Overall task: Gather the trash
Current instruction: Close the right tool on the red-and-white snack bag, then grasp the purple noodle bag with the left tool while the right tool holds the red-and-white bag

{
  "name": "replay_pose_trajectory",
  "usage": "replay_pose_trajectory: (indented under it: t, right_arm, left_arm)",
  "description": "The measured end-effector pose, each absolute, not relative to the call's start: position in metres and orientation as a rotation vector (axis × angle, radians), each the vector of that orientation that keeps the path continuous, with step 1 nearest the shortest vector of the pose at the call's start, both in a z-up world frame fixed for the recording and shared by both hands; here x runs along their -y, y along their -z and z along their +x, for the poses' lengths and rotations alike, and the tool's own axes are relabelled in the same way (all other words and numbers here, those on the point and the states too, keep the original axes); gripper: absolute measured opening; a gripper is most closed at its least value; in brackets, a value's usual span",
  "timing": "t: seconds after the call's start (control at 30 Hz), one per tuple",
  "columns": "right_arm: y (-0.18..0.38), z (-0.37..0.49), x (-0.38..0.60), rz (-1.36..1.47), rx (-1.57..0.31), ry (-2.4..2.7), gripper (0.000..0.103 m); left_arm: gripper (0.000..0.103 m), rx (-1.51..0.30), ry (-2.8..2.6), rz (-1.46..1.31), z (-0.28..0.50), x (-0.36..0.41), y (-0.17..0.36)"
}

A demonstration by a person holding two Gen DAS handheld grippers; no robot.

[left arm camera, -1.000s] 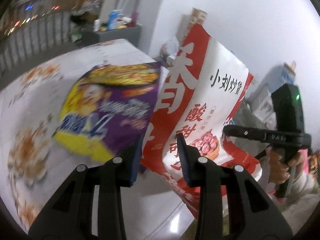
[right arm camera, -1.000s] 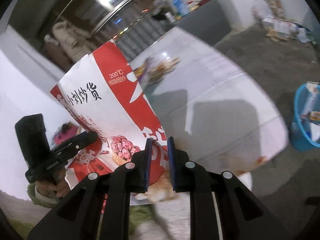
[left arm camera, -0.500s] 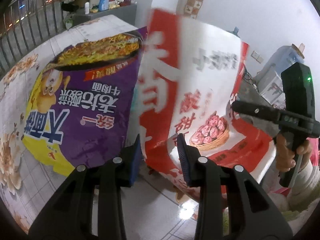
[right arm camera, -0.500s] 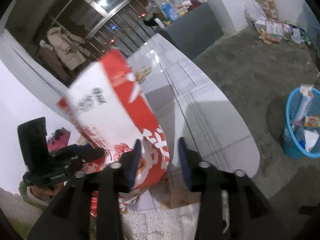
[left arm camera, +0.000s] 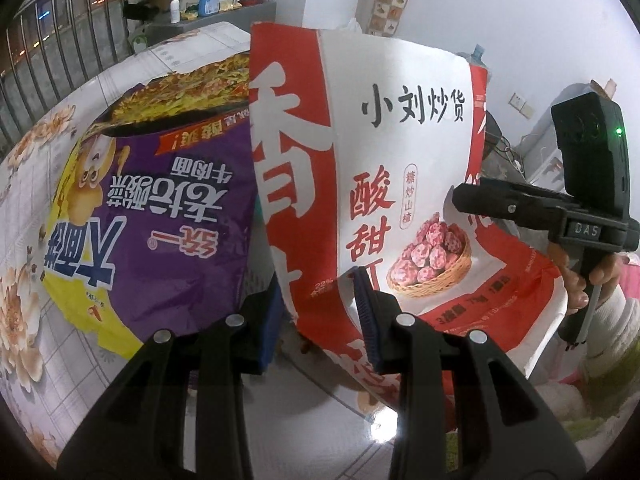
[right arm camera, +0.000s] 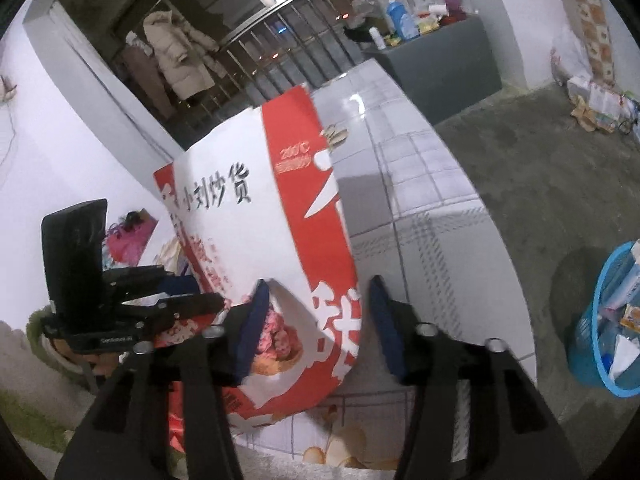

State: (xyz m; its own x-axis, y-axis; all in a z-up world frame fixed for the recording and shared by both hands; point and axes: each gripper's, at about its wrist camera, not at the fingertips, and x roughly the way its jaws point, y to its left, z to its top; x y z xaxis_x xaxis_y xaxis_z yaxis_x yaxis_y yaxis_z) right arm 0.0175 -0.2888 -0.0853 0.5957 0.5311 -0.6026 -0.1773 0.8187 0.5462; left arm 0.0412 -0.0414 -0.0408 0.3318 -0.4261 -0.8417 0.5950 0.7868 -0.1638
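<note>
Setting: white glossy tiled desk [left arm camera: 36,240] with flower prints, white walls behind, grey concrete floor to the right.
Purple noodle packet [left arm camera: 160,216]: flat crinkly film lying on the desk, left of the bag; probably light, limp and slick.
Red-and-white paper snack bag [left arm camera: 400,184]: stands upright on the desk between both claws; it looks empty, light and easily creased. A pinch on its lower edge seems best.
Left claw [left arm camera: 320,312]: moderately open, the bag's lower edge between its pads, not clamped.
Right claw [right arm camera: 316,324]: wide open, straddling the bag's bottom corner.
Blue plastic basket [right arm camera: 596,312]: on the floor at far right, already holding scraps.
</note>
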Motion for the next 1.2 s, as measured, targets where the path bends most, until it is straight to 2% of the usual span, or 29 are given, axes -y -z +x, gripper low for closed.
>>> replay_pose_trajectory:
  t: [0.07, 0.13, 0.2, 0.27, 0.67, 0.77, 1.2]
  right_arm:
    - [0.085, 0.014, 0.288, 0.462, -0.842, -0.420, 0.034]
    - [0.085, 0.011, 0.288, 0.467, -0.840, -0.406, 0.027]
    - [0.086, 0.007, 0.293, 0.510, -0.832, -0.398, 0.012]
    - [0.089, -0.002, 0.299, 0.559, -0.814, -0.384, 0.008]
    - [0.089, -0.024, 0.328, 0.666, -0.719, -0.256, 0.004]
    - [0.089, -0.019, 0.327, 0.653, -0.718, -0.236, 0.004]
    - [0.096, -0.008, 0.322, 0.686, -0.722, -0.220, 0.004]
  left_arm:
    - [0.032, -1.031, 0.671, 0.188, 0.040, 0.041, 0.040]
    - [0.032, -1.018, 0.666, 0.189, 0.040, 0.044, 0.039]
    - [0.032, -1.001, 0.669, 0.193, 0.041, 0.045, 0.035]
    - [0.032, -0.989, 0.685, 0.181, 0.042, 0.045, 0.034]
    - [0.033, -0.783, 0.656, 0.262, 0.031, 0.036, 0.001]
    - [0.037, -0.766, 0.615, 0.329, 0.032, 0.035, 0.005]
    - [0.042, -0.688, 0.465, 0.635, 0.021, 0.049, 0.031]
